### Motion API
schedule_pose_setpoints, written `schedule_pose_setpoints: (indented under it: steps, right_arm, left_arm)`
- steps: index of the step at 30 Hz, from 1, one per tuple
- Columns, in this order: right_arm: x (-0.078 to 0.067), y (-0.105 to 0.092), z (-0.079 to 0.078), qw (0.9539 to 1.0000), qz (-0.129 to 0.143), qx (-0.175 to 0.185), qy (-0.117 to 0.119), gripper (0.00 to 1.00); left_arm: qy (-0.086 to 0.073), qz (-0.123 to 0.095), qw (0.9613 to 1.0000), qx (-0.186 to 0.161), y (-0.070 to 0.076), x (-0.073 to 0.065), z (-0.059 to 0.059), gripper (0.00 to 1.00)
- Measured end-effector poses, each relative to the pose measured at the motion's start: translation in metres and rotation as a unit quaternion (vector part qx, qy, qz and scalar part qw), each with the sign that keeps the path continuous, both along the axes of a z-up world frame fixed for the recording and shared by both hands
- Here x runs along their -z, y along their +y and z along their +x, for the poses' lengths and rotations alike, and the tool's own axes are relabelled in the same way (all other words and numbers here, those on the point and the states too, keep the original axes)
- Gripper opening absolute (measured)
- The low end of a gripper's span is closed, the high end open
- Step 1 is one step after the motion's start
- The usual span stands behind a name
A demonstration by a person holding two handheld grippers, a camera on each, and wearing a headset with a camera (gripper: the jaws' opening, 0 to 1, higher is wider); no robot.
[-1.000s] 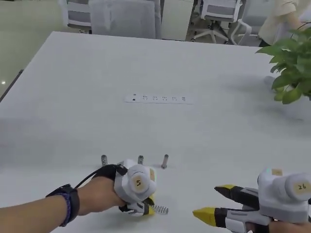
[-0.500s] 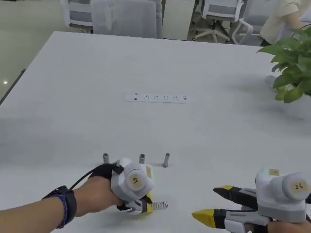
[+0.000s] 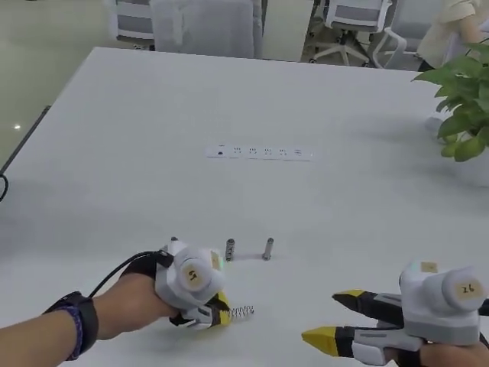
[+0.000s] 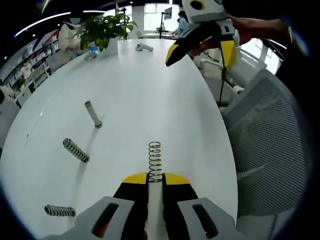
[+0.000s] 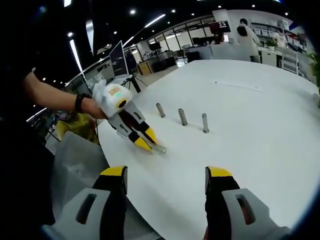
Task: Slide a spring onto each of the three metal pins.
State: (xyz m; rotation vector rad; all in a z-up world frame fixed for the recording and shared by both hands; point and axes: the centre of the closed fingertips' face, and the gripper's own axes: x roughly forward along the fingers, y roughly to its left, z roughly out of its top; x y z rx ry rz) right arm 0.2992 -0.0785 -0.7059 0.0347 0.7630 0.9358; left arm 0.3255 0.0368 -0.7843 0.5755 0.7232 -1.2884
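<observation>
left gripper (image 3: 218,312): lower left of head view, jaws pinched on one end of spring (image 4: 155,160), which sticks out past the tips toward frame right
right gripper (image 3: 321,316): lower right of head view, jaws spread wide, nothing between them
bare pin (image 4: 93,114): upright on table (image 3: 229,92), left of centre in left gripper view
middle pin (image 4: 76,150): wears a spring, just below bare pin
third pin (image 4: 60,211): wears a spring, lower left
power strip (image 3: 259,153): head view centre, well apart from the pins

White, yellow-tipped hand-held grippers (image 3: 225,312) (image 3: 321,316); dark wristband (image 3: 79,335)
</observation>
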Motion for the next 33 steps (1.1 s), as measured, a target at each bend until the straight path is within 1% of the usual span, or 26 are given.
schedule_pose_setpoints:
  steps: [2,4,5,6,7,8,12,17,22,26,28,30,33]
  right_arm:
    - [0.0,0.002,0.0,1.0,0.002,-0.001,0.001,0.61]
    - [-0.001,0.005,0.001,1.0,0.003,-0.004,0.0,0.61]
    - [-0.001,0.007,0.001,1.0,0.003,-0.006,0.001,0.61]
    - [-0.001,0.008,0.001,1.0,0.003,-0.008,0.0,0.61]
    - [-0.001,0.01,0.002,0.9999,0.004,-0.009,0.001,0.61]
    - [0.0,0.011,0.002,0.9999,0.004,-0.011,0.001,0.61]
    - [0.0,0.016,0.002,0.9998,0.008,-0.016,0.003,0.61]
    - [0.002,0.022,0.002,0.9997,0.01,-0.023,0.006,0.61]
    - [-0.001,0.029,0.006,0.9994,0.025,-0.021,0.009,0.59]
    - [-0.004,0.035,0.011,0.9991,0.036,-0.022,0.009,0.58]
    - [-0.006,0.039,0.013,0.9988,0.041,-0.024,0.009,0.57]
    - [-0.008,0.042,0.015,0.9986,0.047,-0.025,0.008,0.55]
    - [-0.009,0.05,0.02,0.9977,0.062,-0.027,0.012,0.54]
  left_arm:
    - [-0.001,-0.001,1.0,-0.007,0.005,-0.001,0.002,0.02]
    - [-0.002,-0.008,0.9998,-0.019,0.01,-0.005,0.003,0.02]
    - [0.004,-0.017,0.9993,-0.033,0.013,-0.009,0.005,0.02]
    - [0.01,-0.031,0.9983,-0.048,0.012,-0.012,0.006,0.02]
    - [0.013,-0.043,0.9973,-0.057,0.012,-0.016,0.007,0.02]
    - [0.009,-0.048,0.9968,-0.064,0.014,-0.02,0.01,0.02]
    - [0.002,-0.057,0.9954,-0.077,0.019,-0.028,0.013,0.02]
    - [-0.005,-0.067,0.9937,-0.09,0.024,-0.037,0.013,0.02]
    - [-0.015,-0.084,0.9898,-0.114,0.033,-0.051,0.015,0.02]
    - [-0.022,-0.09,0.9879,-0.125,0.038,-0.059,0.015,0.02]
    - [-0.023,-0.096,0.9863,-0.132,0.041,-0.063,0.015,0.02]
    - [-0.026,-0.102,0.9847,-0.139,0.043,-0.067,0.014,0.02]
    - [-0.031,-0.105,0.9837,-0.143,0.045,-0.072,0.011,0.02]
